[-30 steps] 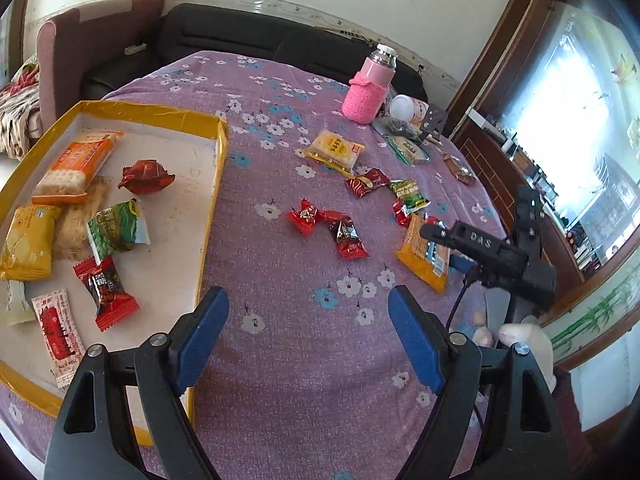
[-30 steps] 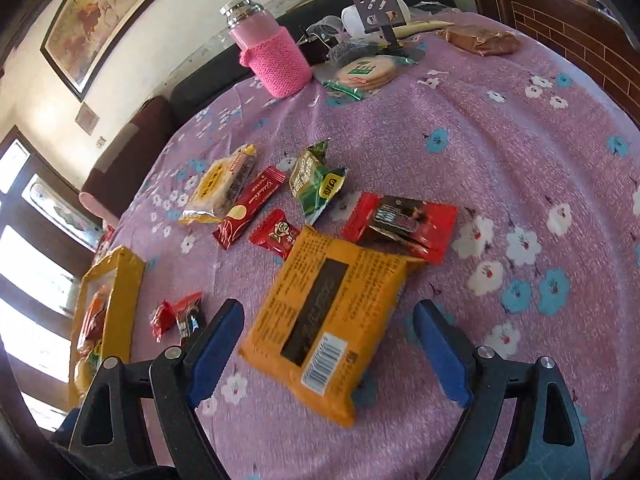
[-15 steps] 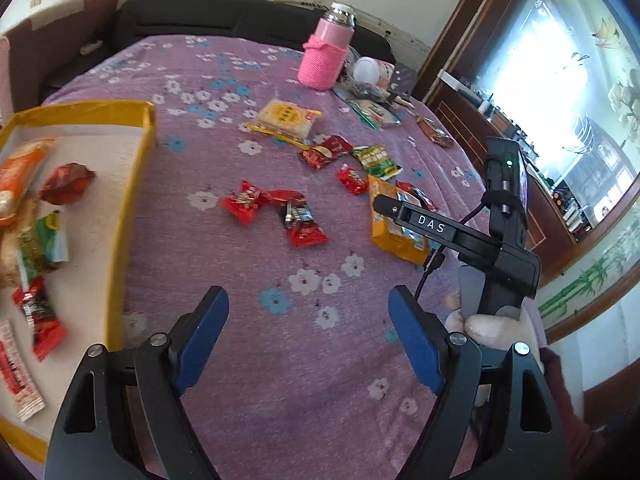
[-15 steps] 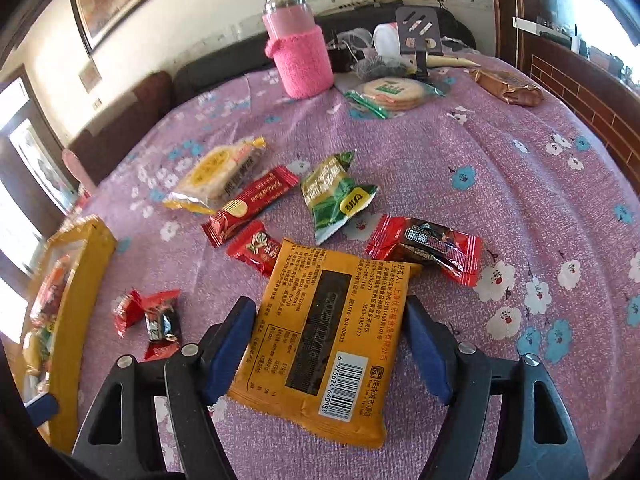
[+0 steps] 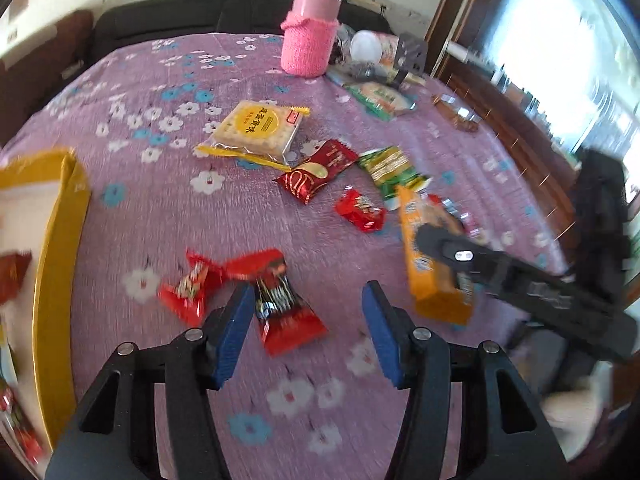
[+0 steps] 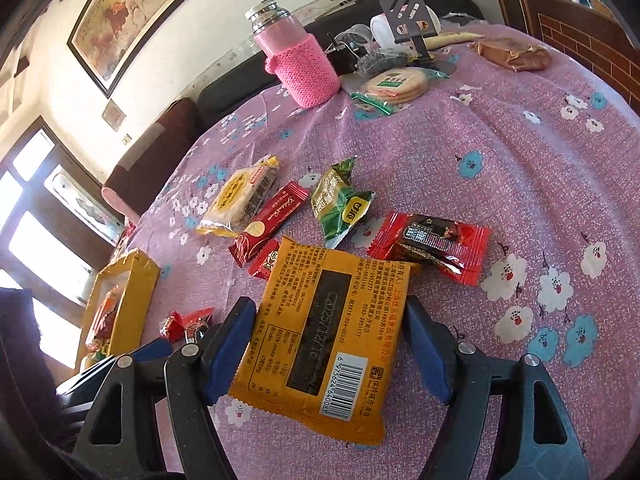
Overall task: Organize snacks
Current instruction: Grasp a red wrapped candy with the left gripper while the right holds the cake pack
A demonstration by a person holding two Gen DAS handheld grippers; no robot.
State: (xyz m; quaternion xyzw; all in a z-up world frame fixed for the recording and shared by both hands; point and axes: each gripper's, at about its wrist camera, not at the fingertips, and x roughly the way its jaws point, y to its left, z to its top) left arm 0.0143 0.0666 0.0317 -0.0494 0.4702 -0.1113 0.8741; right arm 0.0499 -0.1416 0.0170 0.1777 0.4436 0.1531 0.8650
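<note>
On the purple flowered cloth, my left gripper hangs low over a red-and-black candy packet. The packet lies between the blue pads, close to the left one, and the jaws are closing with the right pad still apart from it. A second red candy lies just to its left. My right gripper is shut on a flat orange snack packet, one pad on each long side. From the left wrist view that orange packet is tipped up off the cloth.
A yellow-rimmed tray with several snacks sits at the left. Loose snacks lie mid-table: a cracker pack, a red packet, a green packet, a red-black packet. A pink-sleeved bottle and clutter stand at the back.
My left gripper swung from beside the tray to over the red candies, dropped lower and narrowed its jaws. My right gripper closed on the orange packet and tipped it up.
</note>
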